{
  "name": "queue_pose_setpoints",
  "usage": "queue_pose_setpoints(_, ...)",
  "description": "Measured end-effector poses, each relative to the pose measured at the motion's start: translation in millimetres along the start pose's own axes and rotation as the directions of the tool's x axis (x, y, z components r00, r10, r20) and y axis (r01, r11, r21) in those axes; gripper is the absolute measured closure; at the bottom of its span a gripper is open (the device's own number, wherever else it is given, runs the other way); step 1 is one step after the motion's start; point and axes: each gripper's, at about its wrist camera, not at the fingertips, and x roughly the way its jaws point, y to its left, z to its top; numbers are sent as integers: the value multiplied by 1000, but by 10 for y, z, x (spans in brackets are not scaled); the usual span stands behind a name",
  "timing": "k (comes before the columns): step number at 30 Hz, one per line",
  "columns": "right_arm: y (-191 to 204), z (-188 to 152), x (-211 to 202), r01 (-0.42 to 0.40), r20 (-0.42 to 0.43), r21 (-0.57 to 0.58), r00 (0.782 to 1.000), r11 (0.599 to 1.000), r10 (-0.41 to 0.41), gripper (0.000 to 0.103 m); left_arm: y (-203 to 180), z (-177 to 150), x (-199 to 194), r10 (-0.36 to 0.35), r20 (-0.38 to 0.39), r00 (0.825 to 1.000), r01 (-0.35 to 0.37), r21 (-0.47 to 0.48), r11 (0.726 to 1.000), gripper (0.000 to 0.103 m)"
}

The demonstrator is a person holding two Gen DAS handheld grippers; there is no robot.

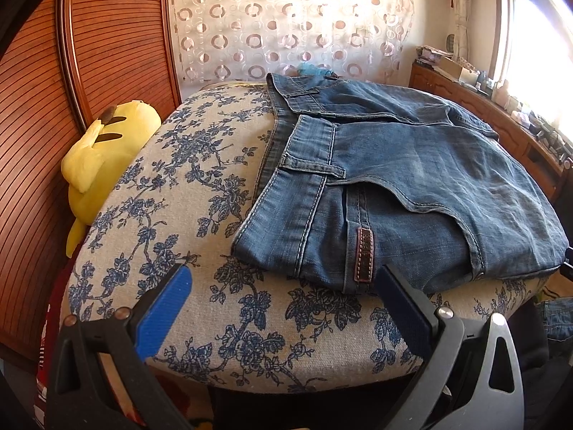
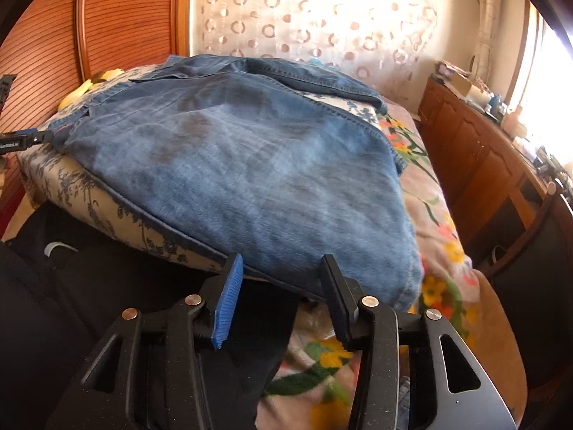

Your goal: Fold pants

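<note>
Blue denim jeans [image 1: 412, 186] lie folded on a blue-flowered cushion [image 1: 186, 193], waistband and a brown leather label [image 1: 364, 255] toward me. My left gripper [image 1: 283, 283] is open and empty, its fingers just short of the waistband's near edge. In the right wrist view the jeans [image 2: 250, 165] spread over the cushion [image 2: 89, 193]. My right gripper [image 2: 283, 268] is open and empty at the denim's near folded edge. The left gripper's tip [image 2: 21, 139] shows at the far left there.
A yellow plush toy [image 1: 104, 157] lies left of the cushion by a wooden slatted wardrobe [image 1: 71, 71]. A flowered bedspread [image 2: 440, 222] lies to the right. A wooden dresser [image 2: 483, 157] with clutter stands under the window. Dark fabric [image 2: 89, 304] lies near my right gripper.
</note>
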Motion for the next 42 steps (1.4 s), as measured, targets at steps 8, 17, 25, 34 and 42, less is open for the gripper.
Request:
queue_pose_setpoints(8,100,-26,40,25,5,-61,1000,998,-25,39,0,-1,2,0,-1,1000,0,0,1000,0)
queue_pose_setpoints(17,199,13,112,102,42,-115,994,988,-98,36,-21,-21,-5,-5,-2,1000,5,0,1000,0)
queue_pose_setpoints(25,286,-15,96,108,87,-156,992,982,-96,52,-9,-34,8,-13,-8,1000,12,-6,1000,0)
queue_pose_setpoints(34,266,93,-50,37,118,-126,993,991,-22,100,14,-14,27,-17,-12,1000,17,-9,1000,0)
queue_pose_setpoints(42,195,345,-174,45,177,-50,983,998,-36,101,83,66,34,-43,7,999,43,-22,999,2)
